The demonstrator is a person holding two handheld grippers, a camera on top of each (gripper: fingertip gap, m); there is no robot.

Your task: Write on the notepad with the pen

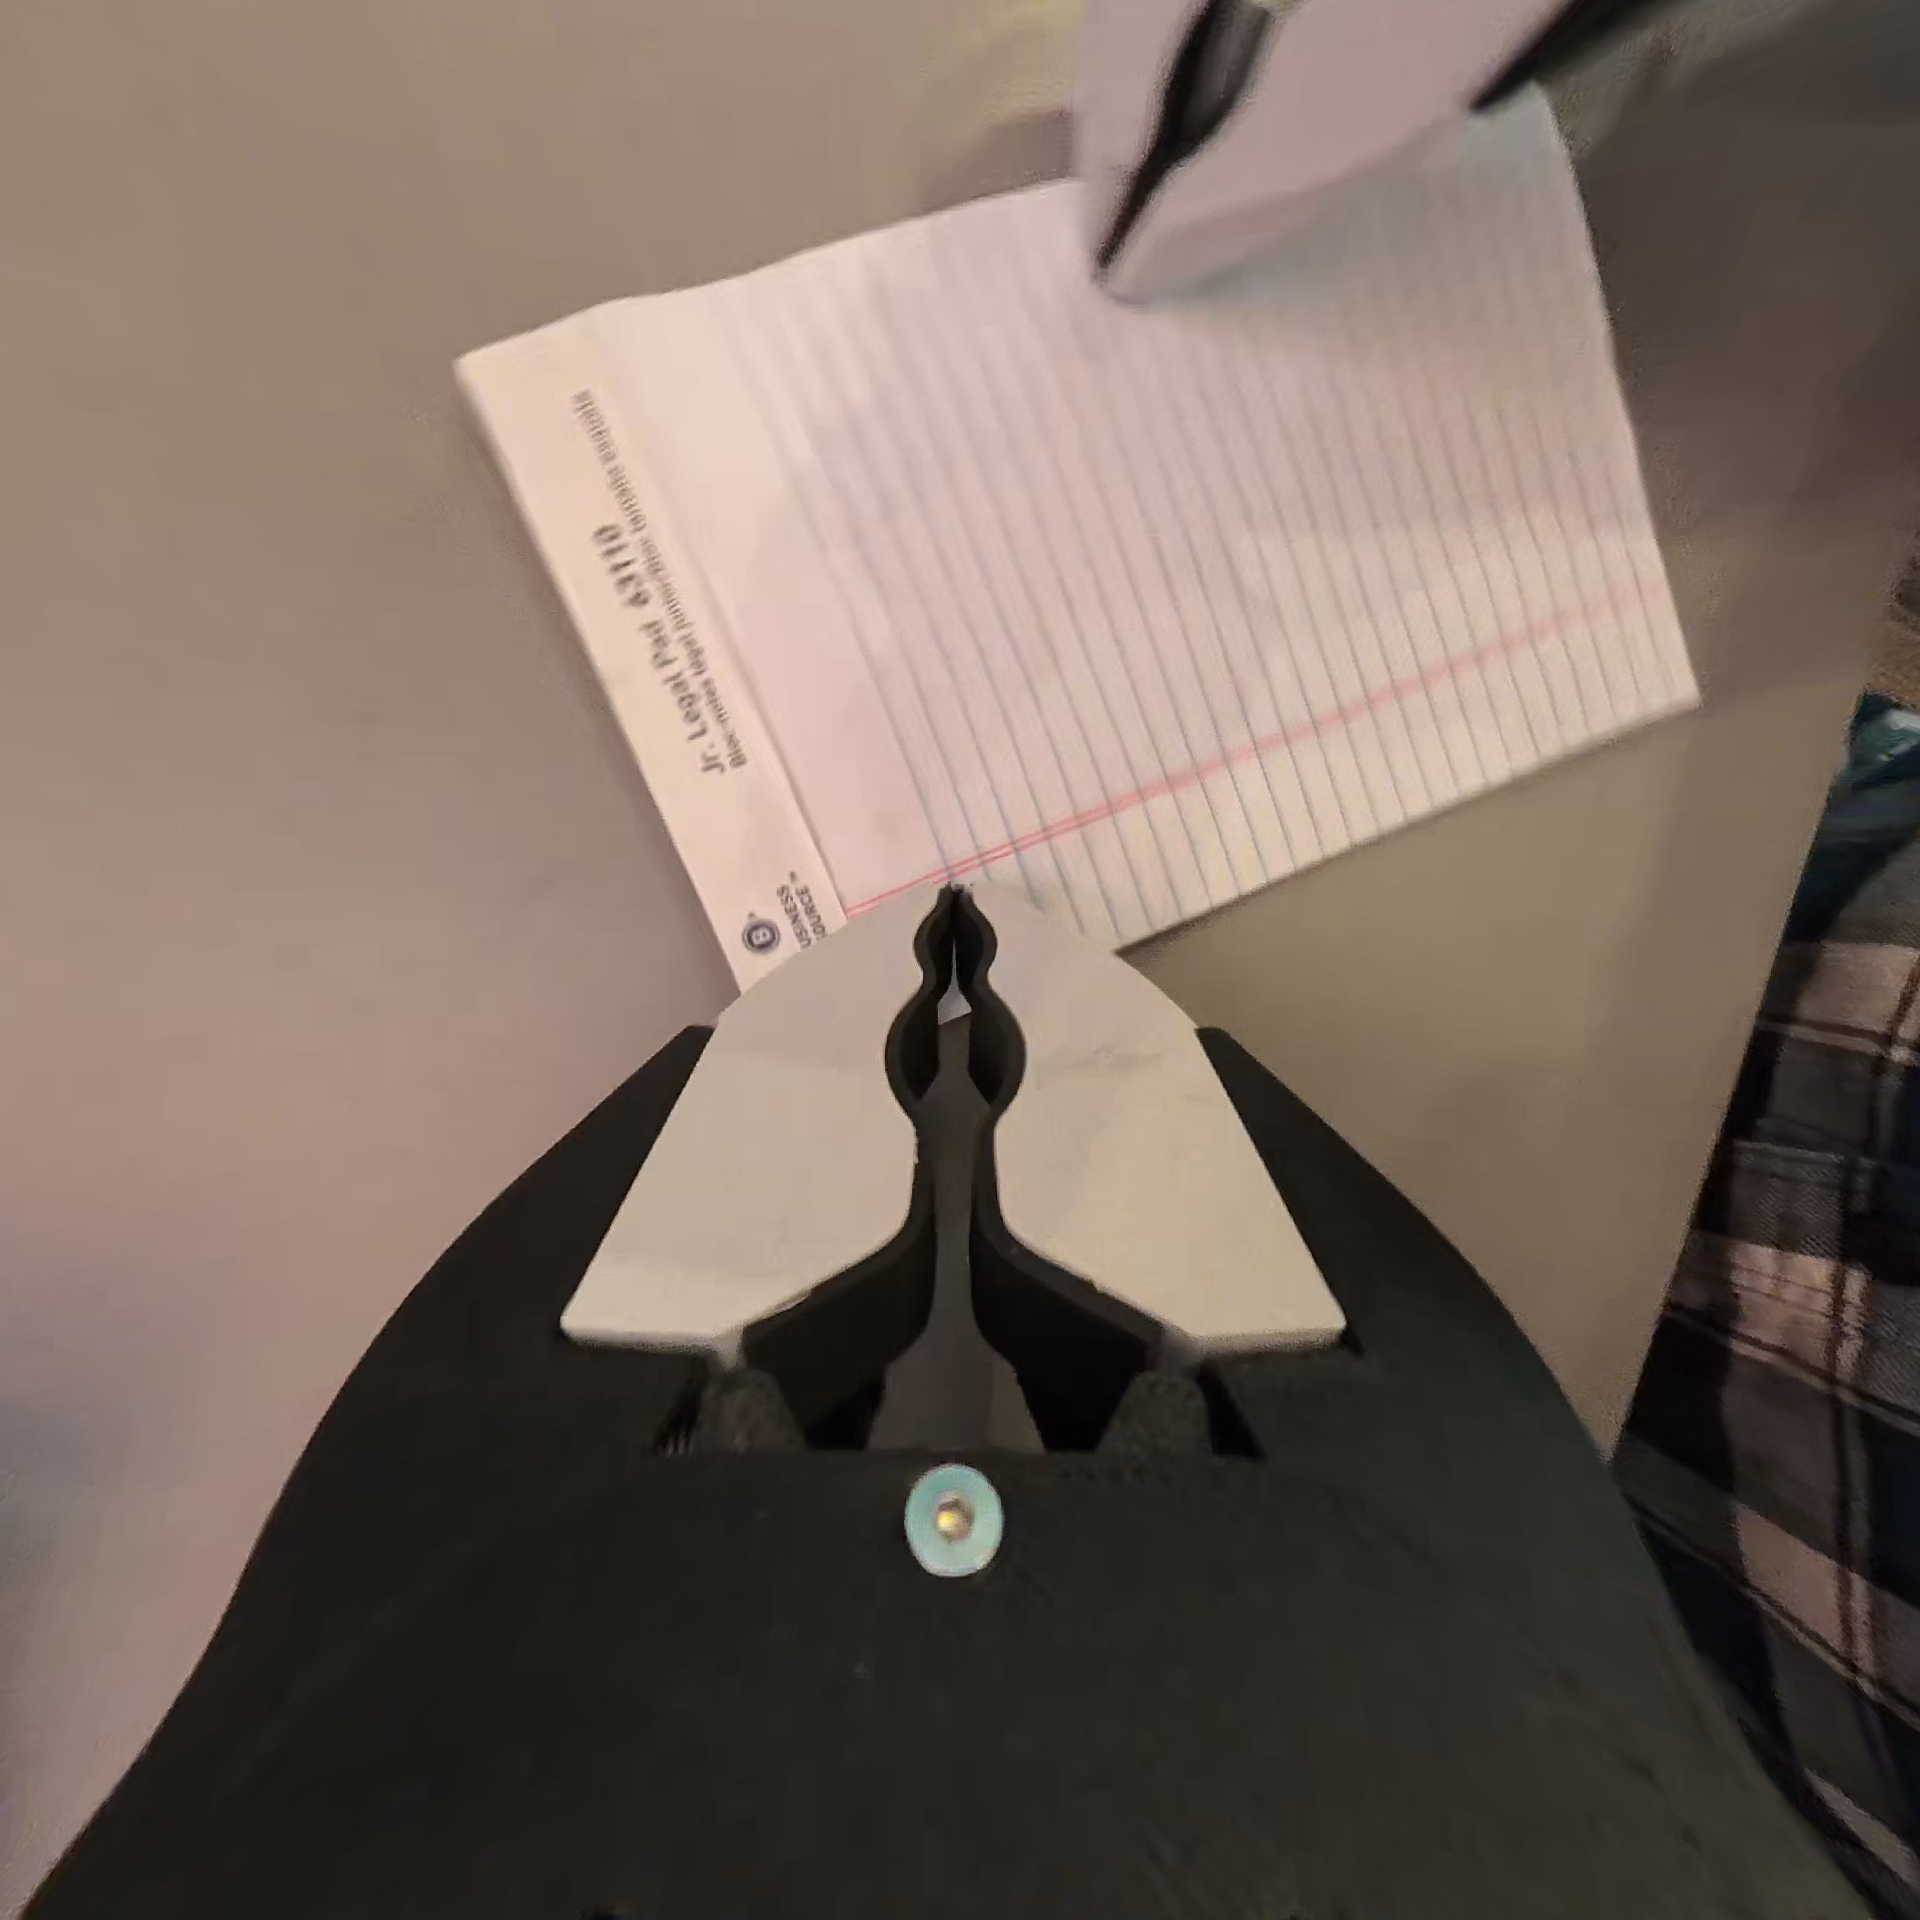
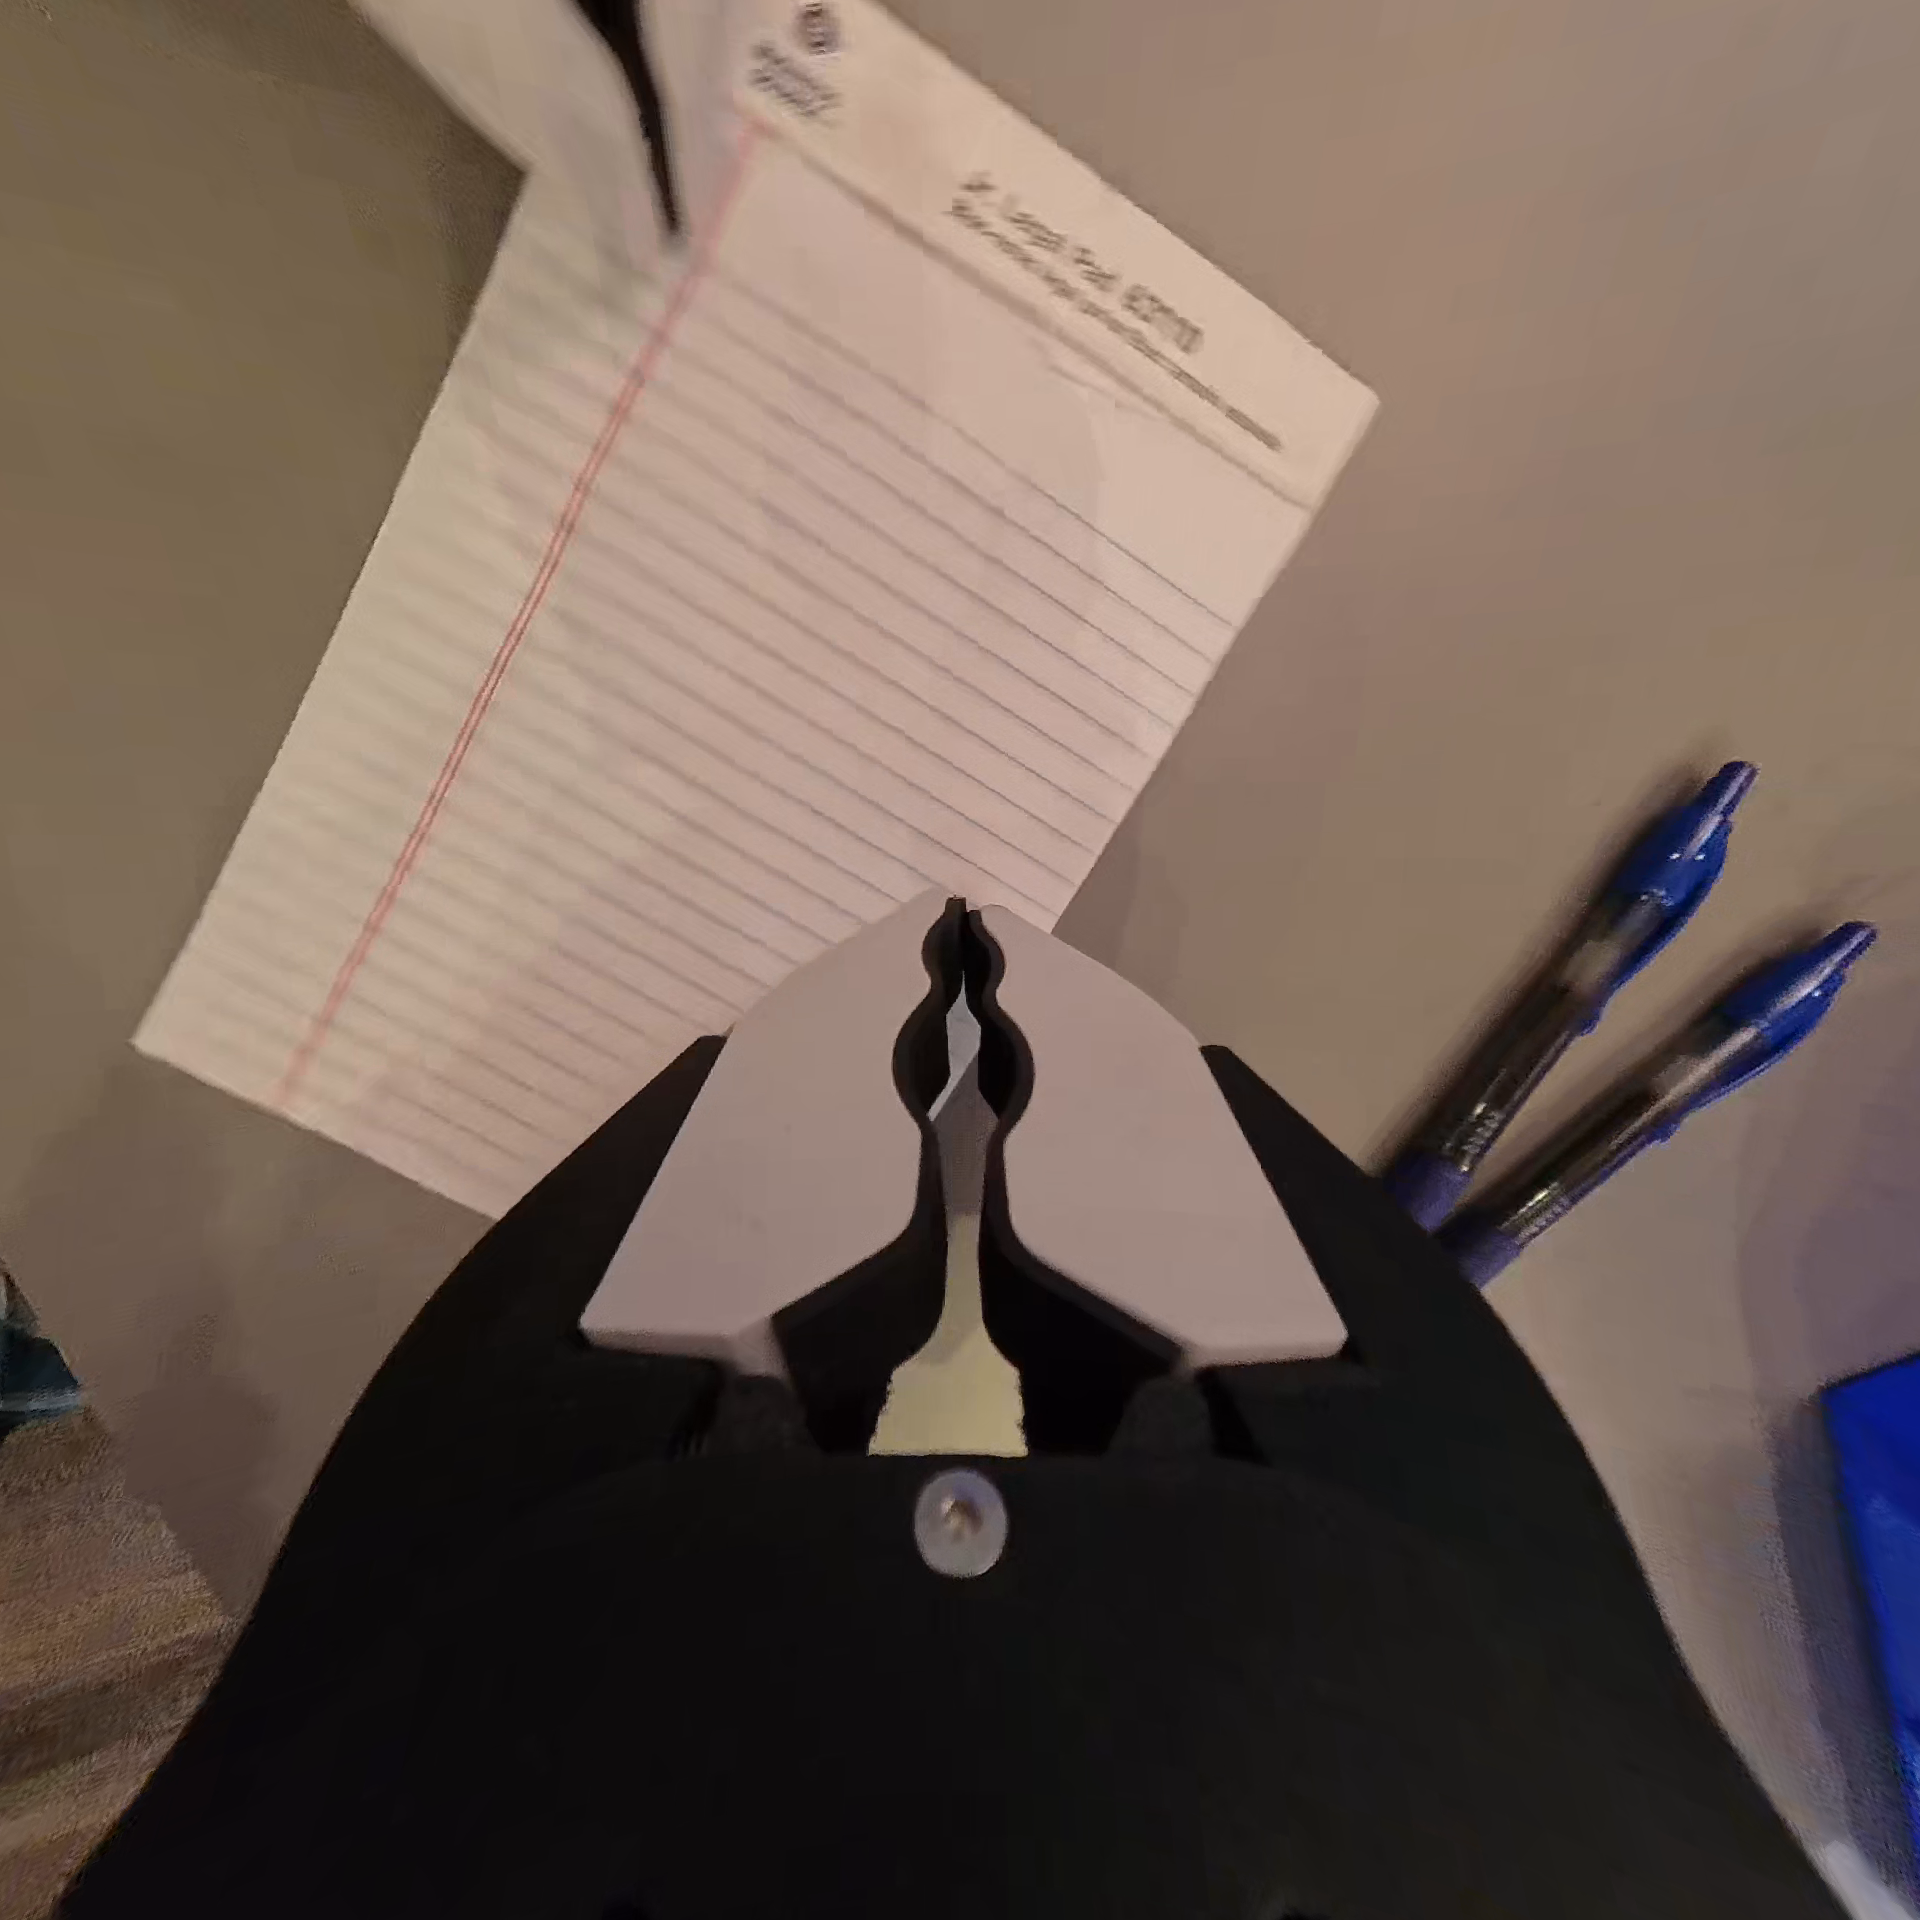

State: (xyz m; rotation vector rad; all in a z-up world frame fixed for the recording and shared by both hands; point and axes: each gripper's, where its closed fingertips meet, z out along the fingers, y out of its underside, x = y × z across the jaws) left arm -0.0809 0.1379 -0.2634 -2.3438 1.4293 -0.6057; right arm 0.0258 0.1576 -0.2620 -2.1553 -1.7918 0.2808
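Note:
A white lined notepad (image 1: 1195,582) with a red margin line lies flat on a grey-beige table. It also shows in the right wrist view (image 2: 790,644). My left gripper (image 1: 954,896) is shut and empty, its tips over the pad's near corner by the printed header strip. My right gripper (image 2: 958,906) is shut and empty, its tips at the pad's bottom edge. In the left wrist view the right gripper (image 1: 1117,265) shows blurred over the pad's far end. Two blue pens (image 2: 1579,997) lie side by side on the table right of the right gripper.
A blue flat object (image 2: 1881,1538) lies at the right edge past the pens. A person's plaid sleeve or garment (image 1: 1808,1299) fills the right side of the left wrist view. The table edge and a carpeted floor (image 2: 73,1558) show at lower left. One gripper's finger ends stand about 12 centimeters off the other's.

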